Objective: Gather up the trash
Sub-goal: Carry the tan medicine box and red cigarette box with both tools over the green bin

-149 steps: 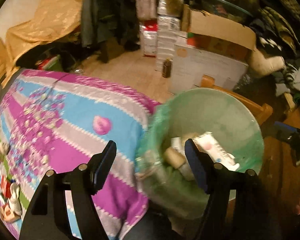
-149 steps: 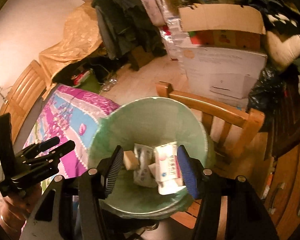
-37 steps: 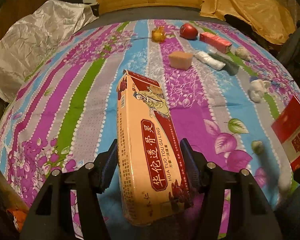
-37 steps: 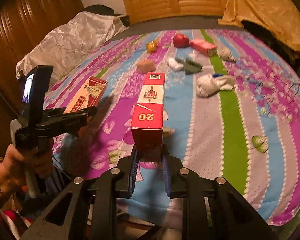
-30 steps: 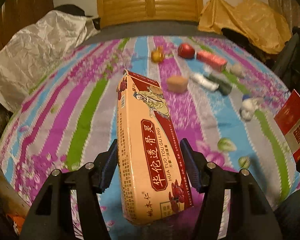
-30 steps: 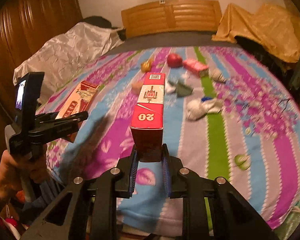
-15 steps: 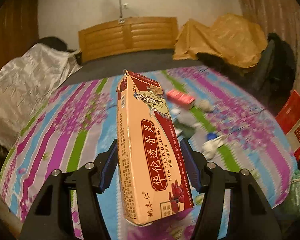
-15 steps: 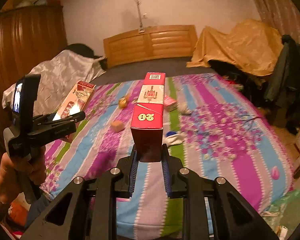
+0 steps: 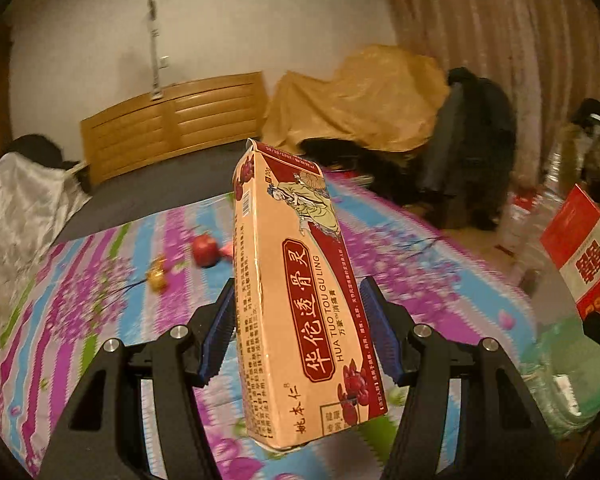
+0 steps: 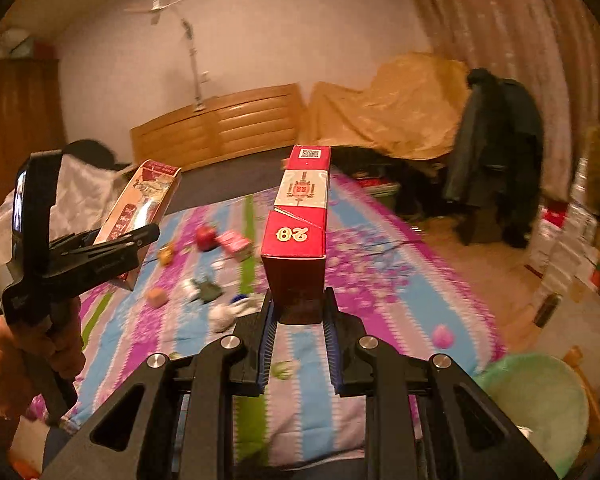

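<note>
My left gripper [image 9: 298,332] is shut on a long tan and dark-red box [image 9: 300,300] with Chinese print, held upright above the bed. The same box [image 10: 140,208] and the left gripper [image 10: 112,248] show at the left of the right wrist view, in a person's hand [image 10: 36,356]. My right gripper [image 10: 300,328] is shut on a red and white carton [image 10: 298,228] marked 20, also seen at the right edge of the left wrist view [image 9: 583,256]. A green-lined trash bin [image 10: 535,400] stands low at the right, also visible in the left wrist view [image 9: 571,372].
On the striped bedspread [image 10: 379,272] lie a red round fruit [image 10: 206,238], a pink box [image 10: 234,242], a tan cube [image 10: 157,297], white wads [image 10: 228,314] and a yellow wrapper [image 10: 166,256]. A wooden headboard [image 10: 220,128], draped furniture [image 10: 391,112] and stacked clutter [image 10: 567,232] ring the bed.
Both grippers have risen and swung right with their boxes still gripped. The bed has dropped lower in view, and the green bin has come into sight at the lower right.
</note>
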A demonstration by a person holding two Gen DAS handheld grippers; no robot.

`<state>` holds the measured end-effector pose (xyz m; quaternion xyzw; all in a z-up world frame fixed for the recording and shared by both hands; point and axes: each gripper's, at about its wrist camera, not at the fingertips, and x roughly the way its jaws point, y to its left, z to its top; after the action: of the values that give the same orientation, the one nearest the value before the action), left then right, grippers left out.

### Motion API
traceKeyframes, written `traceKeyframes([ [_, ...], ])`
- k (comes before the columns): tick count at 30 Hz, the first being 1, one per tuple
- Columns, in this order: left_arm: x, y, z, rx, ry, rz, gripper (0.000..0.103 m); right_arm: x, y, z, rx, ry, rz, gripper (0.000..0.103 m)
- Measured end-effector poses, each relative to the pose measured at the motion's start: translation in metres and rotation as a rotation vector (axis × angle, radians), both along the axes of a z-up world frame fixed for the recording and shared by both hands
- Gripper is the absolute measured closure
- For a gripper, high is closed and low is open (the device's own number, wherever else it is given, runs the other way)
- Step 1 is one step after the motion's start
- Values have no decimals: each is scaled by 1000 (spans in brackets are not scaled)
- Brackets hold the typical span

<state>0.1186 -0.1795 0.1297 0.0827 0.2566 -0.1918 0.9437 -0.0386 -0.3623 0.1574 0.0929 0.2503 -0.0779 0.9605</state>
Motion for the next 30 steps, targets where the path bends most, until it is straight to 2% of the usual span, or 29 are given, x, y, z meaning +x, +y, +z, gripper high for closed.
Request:
traceKeyframes([
  [10,-20,-84,2,18,-5,-181,44,-58,-80,5,9,-12,-211,79],
  [16,-31,-127,-3,46,-5,-274,44,-96,-122,-5,23,-6,-323,79],
  [25,-54,-185,-16,101,-2,-405,44,-142,-168,-23,41,9,-464,79],
  [30,-71,-216,-30,144,9,-496,44,-159,-180,-35,83,14,-522,79],
])
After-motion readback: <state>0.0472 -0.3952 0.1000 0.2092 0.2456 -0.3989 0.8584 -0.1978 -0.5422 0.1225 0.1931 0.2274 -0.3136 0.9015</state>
